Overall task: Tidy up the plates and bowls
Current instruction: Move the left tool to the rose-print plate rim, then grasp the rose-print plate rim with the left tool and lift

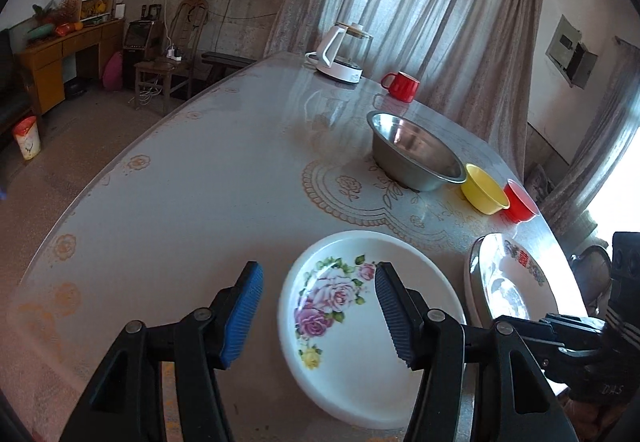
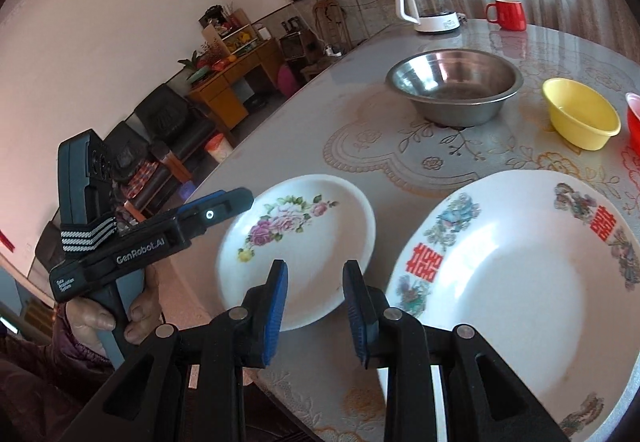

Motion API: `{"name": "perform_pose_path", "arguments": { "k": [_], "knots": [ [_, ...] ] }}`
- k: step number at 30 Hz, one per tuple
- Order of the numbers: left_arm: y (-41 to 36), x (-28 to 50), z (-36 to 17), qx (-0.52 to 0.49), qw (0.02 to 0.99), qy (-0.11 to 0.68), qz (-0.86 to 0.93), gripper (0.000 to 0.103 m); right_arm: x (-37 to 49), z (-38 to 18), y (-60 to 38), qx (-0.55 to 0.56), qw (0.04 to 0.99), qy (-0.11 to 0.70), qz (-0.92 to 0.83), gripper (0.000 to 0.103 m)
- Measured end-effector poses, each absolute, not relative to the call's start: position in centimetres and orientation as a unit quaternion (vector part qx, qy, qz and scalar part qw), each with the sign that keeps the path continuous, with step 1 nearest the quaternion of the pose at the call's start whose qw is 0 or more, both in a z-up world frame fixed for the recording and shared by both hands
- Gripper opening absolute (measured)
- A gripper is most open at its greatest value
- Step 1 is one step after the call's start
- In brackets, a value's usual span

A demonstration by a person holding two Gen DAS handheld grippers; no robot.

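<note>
On the table (image 1: 180,210) I counted two plates (image 1: 360,322), three bowls (image 1: 416,152); left gripper (image 1: 318,312) gaped wide, right gripper (image 2: 316,306) narrower, both empty.

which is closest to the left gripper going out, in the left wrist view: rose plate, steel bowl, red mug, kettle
From the left gripper:
1. Rose plate, right under the open jaws.
2. Steel bowl, farther out, to the right.
3. Red mug, beyond the bowl, near the curtain.
4. Kettle, at the table's far edge; close to the mug's range, hard to separate.
</note>
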State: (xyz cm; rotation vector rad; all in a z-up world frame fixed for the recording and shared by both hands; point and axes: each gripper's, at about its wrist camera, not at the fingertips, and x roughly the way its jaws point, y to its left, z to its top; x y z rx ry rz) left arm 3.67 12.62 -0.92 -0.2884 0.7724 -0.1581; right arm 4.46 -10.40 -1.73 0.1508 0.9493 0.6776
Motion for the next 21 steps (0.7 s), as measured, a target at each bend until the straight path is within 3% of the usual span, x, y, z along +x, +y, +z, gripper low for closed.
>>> {"name": "perform_pose_path", "arguments": {
  "k": [7, 14, 17, 21],
  "knots": [
    [14.3, 3.4, -2.9, -0.143, 0.908, 0.387, -0.07, 0.051, 3.0, -3.0, -7.9, 0.02, 0.802, 0.489, 0.342, 0.029],
    [13.7, 4.4, -4.2, -0.129, 0.906, 0.396, -0.081, 0.052, 2.5, -4.2, -6.8, -0.001, 0.79, 0.522, 0.321, 0.035],
    [13.2, 5.0, -4.4, -0.126, 0.904, 0.397, -0.097, 0.051, 2.7, -4.6, -6.0, -0.02, 0.791, 0.531, 0.303, 0.044],
    [12.5, 5.5, -4.6, -0.12, 0.902, 0.396, -0.121, 0.036, 2.9, -4.7, -5.5, -0.017, 0.79, 0.535, 0.298, 0.048]
  ]
}}
